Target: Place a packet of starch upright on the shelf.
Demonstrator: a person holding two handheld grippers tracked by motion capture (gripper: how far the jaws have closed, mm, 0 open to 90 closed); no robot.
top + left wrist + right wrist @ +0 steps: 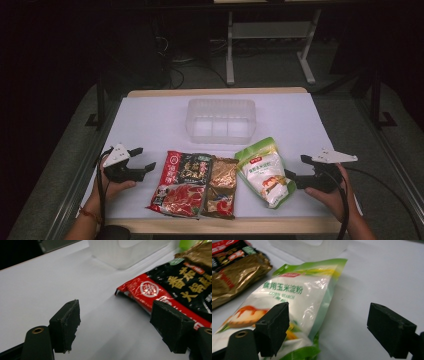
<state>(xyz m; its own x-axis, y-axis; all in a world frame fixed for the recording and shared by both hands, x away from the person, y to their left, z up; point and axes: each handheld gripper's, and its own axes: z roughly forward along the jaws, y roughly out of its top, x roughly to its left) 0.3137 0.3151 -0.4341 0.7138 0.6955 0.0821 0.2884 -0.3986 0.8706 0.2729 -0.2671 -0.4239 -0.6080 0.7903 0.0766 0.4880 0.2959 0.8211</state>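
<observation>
Left tongs (141,159): stood wide open and held nothing; they hung over the bare table (150,125) at its left side, just beside the red and black packet (181,184). In the left gripper view the packet's red corner (140,290) lay close to one jaw, not between the two.
Right tongs (295,170): also wide open and empty; they pointed at the green and white pouch (264,171) from the right. In the right gripper view one jaw stood over the pouch (297,297), the other over bare table; I cannot tell if the first jaw touched it.
Red and black packet: lay flat at the near edge of the table, left of the middle.
Gold packet (222,186): lay between the other two bags; its left edge touched or overlapped the red and black packet, and it stood just beside the pouch.
Green and white pouch: lay flat and slanted, right of the middle, with "corn starch" printed on it.
Clear plastic box (220,120): stood behind the three bags, near the middle of the table, apart from both tongs.
In the way: the gold packet lay close against both neighbours.
Around the table: dark floor, cables (175,75) and a white frame (270,30) behind.
</observation>
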